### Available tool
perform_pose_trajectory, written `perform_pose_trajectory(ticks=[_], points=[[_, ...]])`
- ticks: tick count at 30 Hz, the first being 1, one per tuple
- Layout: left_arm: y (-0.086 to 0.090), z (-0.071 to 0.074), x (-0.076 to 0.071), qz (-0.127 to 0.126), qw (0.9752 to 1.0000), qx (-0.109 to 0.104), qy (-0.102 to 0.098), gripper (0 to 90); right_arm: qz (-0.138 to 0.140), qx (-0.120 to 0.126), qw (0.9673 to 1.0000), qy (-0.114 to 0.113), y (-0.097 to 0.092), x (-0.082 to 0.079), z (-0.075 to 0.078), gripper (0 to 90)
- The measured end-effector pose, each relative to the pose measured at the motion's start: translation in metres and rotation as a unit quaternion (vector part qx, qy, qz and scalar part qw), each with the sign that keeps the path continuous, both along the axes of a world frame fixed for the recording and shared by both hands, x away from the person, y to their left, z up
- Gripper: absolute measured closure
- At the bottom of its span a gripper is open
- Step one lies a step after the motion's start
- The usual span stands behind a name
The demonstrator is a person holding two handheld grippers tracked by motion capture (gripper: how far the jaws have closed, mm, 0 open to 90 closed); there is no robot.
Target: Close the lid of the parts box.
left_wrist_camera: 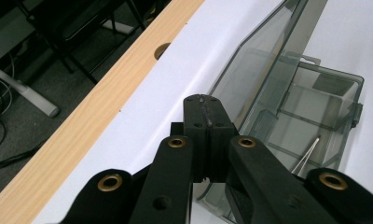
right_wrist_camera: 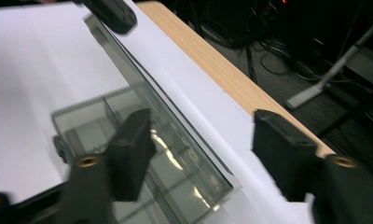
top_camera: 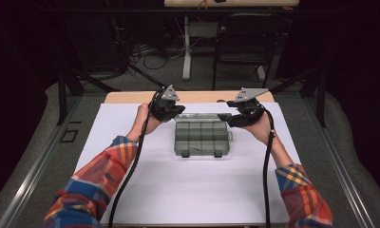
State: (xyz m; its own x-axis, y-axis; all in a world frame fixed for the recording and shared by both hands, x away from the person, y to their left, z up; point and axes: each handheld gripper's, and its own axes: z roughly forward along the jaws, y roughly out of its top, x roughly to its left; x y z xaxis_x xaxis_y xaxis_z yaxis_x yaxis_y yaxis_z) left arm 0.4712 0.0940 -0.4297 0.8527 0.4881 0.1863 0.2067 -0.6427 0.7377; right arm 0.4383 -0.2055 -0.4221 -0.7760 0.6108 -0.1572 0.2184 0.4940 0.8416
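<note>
Clear compartment box [top_camera: 201, 137] being opened near the far edge of the counter [top_camera: 178, 190], its lid [left_wrist_camera: 264, 60] raised.

The box sits on white paper at the counter's middle, towards the far edge. Its hinged lid already stands up along the far side; whether it will be laid fully back cannot be told. A thin metal tool [left_wrist_camera: 306, 156] lies in one compartment. The left tongs [left_wrist_camera: 205, 105] are closed tight at the lid's left end, apparently pinching its edge. The right tongs [right_wrist_camera: 201, 144] are at medium width, the lid's right end between them, pads not pressing. Both forearms reach in from the near edge, hands level at the box's far corners.
</note>
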Motion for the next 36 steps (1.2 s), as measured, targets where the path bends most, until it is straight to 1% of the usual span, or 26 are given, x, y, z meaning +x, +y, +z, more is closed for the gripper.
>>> perform_pose_trajectory(ticks=[2, 4, 8, 11, 12, 16, 23, 32, 36], points=[[0.000, -0.001, -0.001, -0.003, 1.0000, 0.000, 0.001, 89.8, -0.001, 0.008, 1.0000, -0.002, -0.001, -0.001, 0.001, 49.7], [0.000, -0.003, -0.002, -0.005, 1.0000, 0.002, 0.002, 89.8, -0.011, 0.014, 0.9998, -0.011, -0.001, -0.003, 0.002, 60.4], [0.000, -0.006, -0.005, -0.009, 1.0000, 0.002, 0.001, 89.8, -0.031, 0.016, 0.9992, -0.018, -0.001, -0.005, -0.001, 72.9], [-0.001, -0.008, -0.008, -0.016, 0.9999, 0.002, 0.002, 89.8, -0.044, 0.014, 0.9988, -0.019, 0.001, -0.007, -0.006, 78.5], [-0.001, -0.008, -0.009, -0.018, 0.9998, 0.005, -0.001, 89.8, -0.044, 0.011, 0.9988, -0.019, 0.001, -0.007, -0.007, 79.4], [-0.001, -0.010, -0.011, -0.021, 0.9998, 0.001, 0.002, 89.8, -0.050, 0.003, 0.9985, -0.022, 0.005, -0.009, -0.012, 83.0], [-0.002, -0.013, -0.015, -0.027, 0.9996, 0.001, 0.003, 89.8, -0.052, -0.005, 0.9984, -0.020, 0.010, -0.013, -0.019, 85.6], [-0.004, -0.019, -0.019, -0.031, 0.9995, 0.001, 0.007, 89.8, -0.052, -0.021, 0.9984, -0.013, 0.013, -0.014, -0.027, 86.1], [-0.005, -0.022, -0.021, -0.033, 0.9994, 0.004, 0.011, 89.8, -0.051, -0.024, 0.9983, -0.009, 0.012, -0.015, -0.029, 86.4]])
